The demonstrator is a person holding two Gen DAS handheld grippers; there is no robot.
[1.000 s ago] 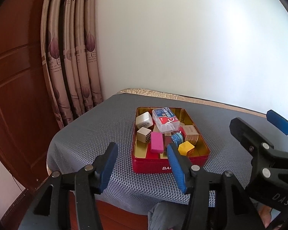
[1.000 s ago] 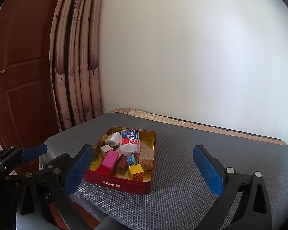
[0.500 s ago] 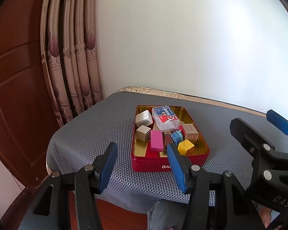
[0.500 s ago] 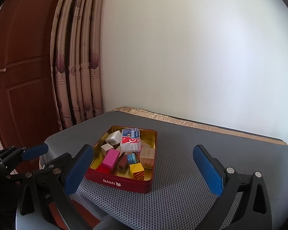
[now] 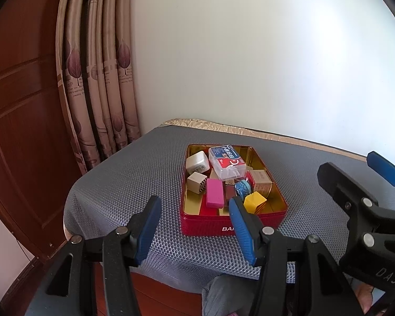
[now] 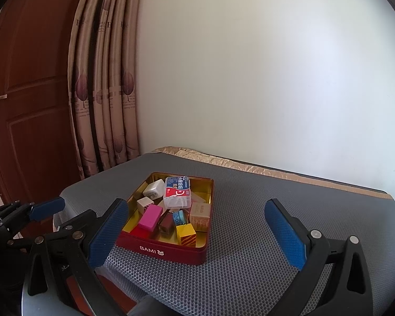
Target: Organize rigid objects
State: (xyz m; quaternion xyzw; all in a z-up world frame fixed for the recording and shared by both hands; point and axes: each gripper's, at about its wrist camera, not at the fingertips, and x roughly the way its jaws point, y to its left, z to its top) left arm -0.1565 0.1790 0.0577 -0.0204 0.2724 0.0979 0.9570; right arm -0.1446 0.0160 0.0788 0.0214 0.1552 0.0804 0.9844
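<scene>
A red tin (image 5: pixel 210 227) (image 6: pixel 171 250) with a gold inside stands on the grey mat. It holds several small things: a pink block (image 5: pixel 215 196) (image 6: pixel 150 216), a yellow cube (image 5: pixel 255 202) (image 6: pixel 186 234), a clear plastic box (image 5: pixel 227 162) (image 6: pixel 177 191), white chargers (image 5: pixel 196 161), a blue tape roll (image 5: pixel 242 187) and a tan carton (image 6: pixel 200 212). My left gripper (image 5: pixel 194 226) is open and empty, held before the tin's near edge. My right gripper (image 6: pixel 197 233) is open and empty, wide around the tin's near right side; it also shows at the right of the left wrist view (image 5: pixel 360 184).
The grey mat (image 6: pixel 263 210) covers a small table with a gold-trimmed far edge against a white wall. Patterned curtains (image 5: pixel 100 79) and a brown wooden door (image 6: pixel 26 92) stand at the left. The table's near edge drops off just below the grippers.
Both grippers stay open and nearly still. The views have lifted or drawn back very slightly, so the tin sits a touch lower in the frames.
</scene>
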